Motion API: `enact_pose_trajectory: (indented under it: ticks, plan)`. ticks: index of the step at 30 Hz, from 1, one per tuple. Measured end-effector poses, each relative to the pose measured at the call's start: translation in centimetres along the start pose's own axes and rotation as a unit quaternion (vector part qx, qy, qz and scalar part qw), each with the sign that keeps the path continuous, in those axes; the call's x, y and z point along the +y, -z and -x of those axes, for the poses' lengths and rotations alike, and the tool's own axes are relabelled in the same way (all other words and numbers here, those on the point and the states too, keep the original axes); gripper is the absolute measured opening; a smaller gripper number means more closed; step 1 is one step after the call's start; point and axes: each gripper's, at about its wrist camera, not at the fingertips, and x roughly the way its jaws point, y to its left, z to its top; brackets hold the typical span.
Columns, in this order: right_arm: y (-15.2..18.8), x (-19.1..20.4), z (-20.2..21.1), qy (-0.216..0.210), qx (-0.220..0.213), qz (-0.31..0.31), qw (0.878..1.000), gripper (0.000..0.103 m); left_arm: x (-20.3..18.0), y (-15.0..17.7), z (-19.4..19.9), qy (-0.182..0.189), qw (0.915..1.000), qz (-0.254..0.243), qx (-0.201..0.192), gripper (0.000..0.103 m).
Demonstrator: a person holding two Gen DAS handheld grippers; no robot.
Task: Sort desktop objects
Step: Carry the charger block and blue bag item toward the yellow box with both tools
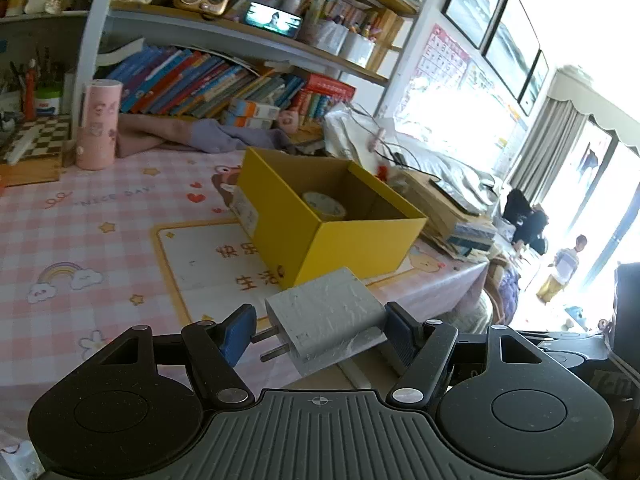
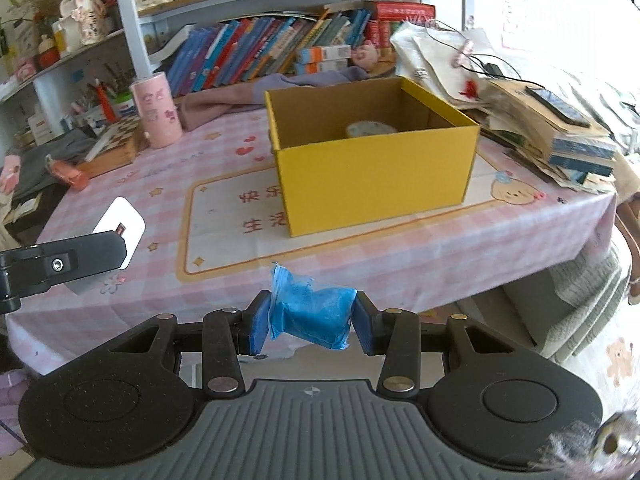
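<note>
My left gripper is shut on a white charger plug, its prongs against the left pad and its back against the right pad. The right wrist view shows the same charger at the far left, beside a left finger. My right gripper is shut on a crumpled blue packet, just short of the table's near edge. An open yellow box stands on the pink checked tablecloth ahead of both grippers. A roll of tape lies inside it.
A pink cylinder stands at the back left beside a chessboard box. A purple cloth lies behind the box. A stack of books and papers with a phone on top fills the right side. Bookshelves line the back.
</note>
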Motion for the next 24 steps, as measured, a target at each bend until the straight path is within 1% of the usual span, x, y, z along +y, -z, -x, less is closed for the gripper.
enact_pose_trajectory:
  ticks: [15, 24]
  plan:
    - [-0.4, -4.4, -0.3, 0.019, 0.009, -0.024, 0.999, 0.040, -3.5, -0.9, -4.2, 0.023, 0.9990, -0.026, 0.027, 0.070]
    - [-1.6, -7.2, -1.8, 0.015, 0.019, -0.027, 0.999, 0.040, -4.9, -2.0, -6.7, 0.020, 0.9990, -0.029, 0.028, 0.070]
